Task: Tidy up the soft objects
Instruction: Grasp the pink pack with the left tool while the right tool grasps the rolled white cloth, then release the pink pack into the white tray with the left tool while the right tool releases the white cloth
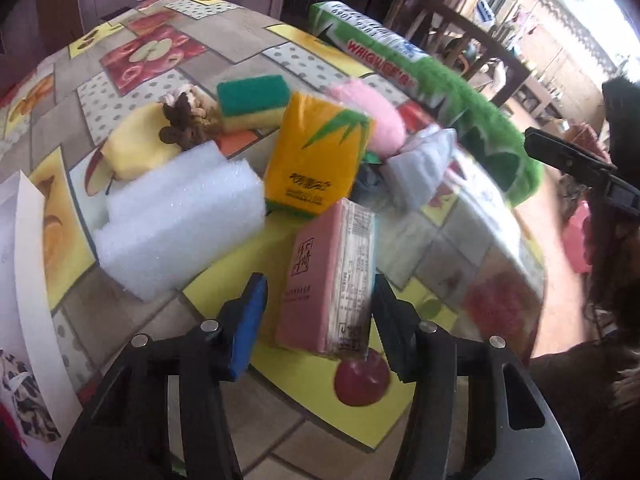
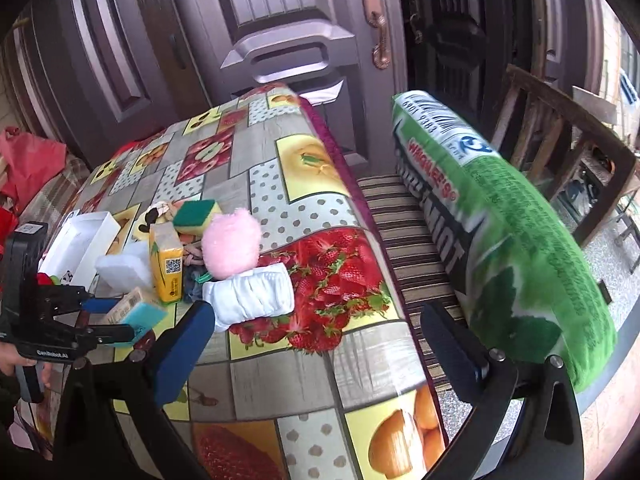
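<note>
A pink tissue pack (image 1: 326,280) stands between the fingers of my left gripper (image 1: 316,312); the jaws are wide and a gap shows on the left side. Beyond it lie an orange tissue pack (image 1: 316,152), white foam blocks (image 1: 180,224), a green-yellow sponge (image 1: 252,100), a pink plush (image 1: 372,116), a yellow cloth with a brown toy (image 1: 160,136) and a white rolled cloth (image 1: 420,164). My right gripper (image 2: 320,316) is open over the table's right edge, beside a big green pillow (image 2: 500,220). The left gripper (image 2: 116,316) also shows in the right wrist view.
The table (image 2: 260,168) has a fruit-print cover. A white open box (image 2: 84,240) sits at its left side. A striped seat (image 2: 408,240) and a wooden chair (image 2: 560,140) stand to the right, with a door (image 2: 280,20) behind.
</note>
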The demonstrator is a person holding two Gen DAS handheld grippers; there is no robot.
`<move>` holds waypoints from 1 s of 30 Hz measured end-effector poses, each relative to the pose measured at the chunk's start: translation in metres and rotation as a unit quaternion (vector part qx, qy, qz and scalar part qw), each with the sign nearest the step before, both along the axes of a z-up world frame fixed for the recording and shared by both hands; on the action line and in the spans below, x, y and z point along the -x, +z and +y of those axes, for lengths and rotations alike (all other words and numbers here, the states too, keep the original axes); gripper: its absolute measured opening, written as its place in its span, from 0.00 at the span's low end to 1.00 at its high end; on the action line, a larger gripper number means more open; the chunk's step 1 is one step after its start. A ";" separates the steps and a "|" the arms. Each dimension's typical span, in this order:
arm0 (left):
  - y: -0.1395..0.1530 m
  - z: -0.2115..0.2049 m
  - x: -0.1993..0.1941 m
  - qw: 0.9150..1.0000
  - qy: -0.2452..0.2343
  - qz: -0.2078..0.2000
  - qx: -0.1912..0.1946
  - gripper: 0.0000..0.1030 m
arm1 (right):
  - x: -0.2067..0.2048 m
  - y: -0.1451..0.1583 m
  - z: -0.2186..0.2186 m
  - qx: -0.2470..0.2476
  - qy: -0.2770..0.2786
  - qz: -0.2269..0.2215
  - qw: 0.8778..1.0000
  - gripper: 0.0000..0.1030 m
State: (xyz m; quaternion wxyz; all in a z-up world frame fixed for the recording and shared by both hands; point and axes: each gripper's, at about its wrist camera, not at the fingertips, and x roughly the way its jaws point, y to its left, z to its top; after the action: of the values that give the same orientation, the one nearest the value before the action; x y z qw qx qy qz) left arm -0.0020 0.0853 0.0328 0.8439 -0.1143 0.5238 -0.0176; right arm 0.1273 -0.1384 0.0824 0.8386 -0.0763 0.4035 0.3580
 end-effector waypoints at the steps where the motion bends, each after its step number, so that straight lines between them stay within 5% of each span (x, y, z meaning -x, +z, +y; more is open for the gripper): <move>1: -0.002 0.001 0.000 1.000 0.004 0.002 0.003 0.50 | -0.002 -0.003 0.006 0.004 0.011 0.004 1.000 1.00; 5: -0.009 -0.010 0.000 1.000 0.002 0.009 -0.015 0.48 | 0.000 -0.018 0.043 0.031 0.069 -0.002 0.997 1.00; 6: -0.010 -0.012 0.000 1.000 0.001 0.009 -0.016 0.27 | 0.001 -0.024 0.055 0.039 0.084 -0.004 0.996 1.00; 12: -0.008 -0.009 0.014 0.999 0.036 -0.008 0.006 0.25 | 0.003 -0.057 0.101 0.090 0.120 -0.012 0.989 0.99; 14: -0.003 -0.006 0.022 0.998 0.051 -0.019 0.010 0.25 | 0.005 -0.065 0.102 0.101 0.123 -0.013 0.987 0.78; 18: 0.013 -0.001 0.034 0.996 0.072 -0.044 0.018 0.25 | 0.011 -0.061 0.087 0.090 0.137 -0.005 0.986 0.71; 21: 0.033 0.002 0.043 0.994 0.084 -0.070 0.018 0.25 | 0.017 -0.040 0.070 0.061 0.128 -0.010 0.990 0.70; 25: 0.084 0.008 0.055 0.986 0.111 -0.125 -0.021 0.25 | 0.025 0.024 0.055 -0.023 0.116 -0.046 0.992 0.70; 30: 0.149 0.029 0.076 0.961 0.194 -0.173 -0.097 0.25 | 0.049 0.102 0.067 -0.105 0.134 -0.130 0.977 0.70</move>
State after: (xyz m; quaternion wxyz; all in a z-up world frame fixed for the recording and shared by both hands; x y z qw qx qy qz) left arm -0.0783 0.1146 0.1814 0.9161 -0.1266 0.3366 0.1774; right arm 0.0781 -0.0714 0.1844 0.8315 -0.0871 0.2368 0.4949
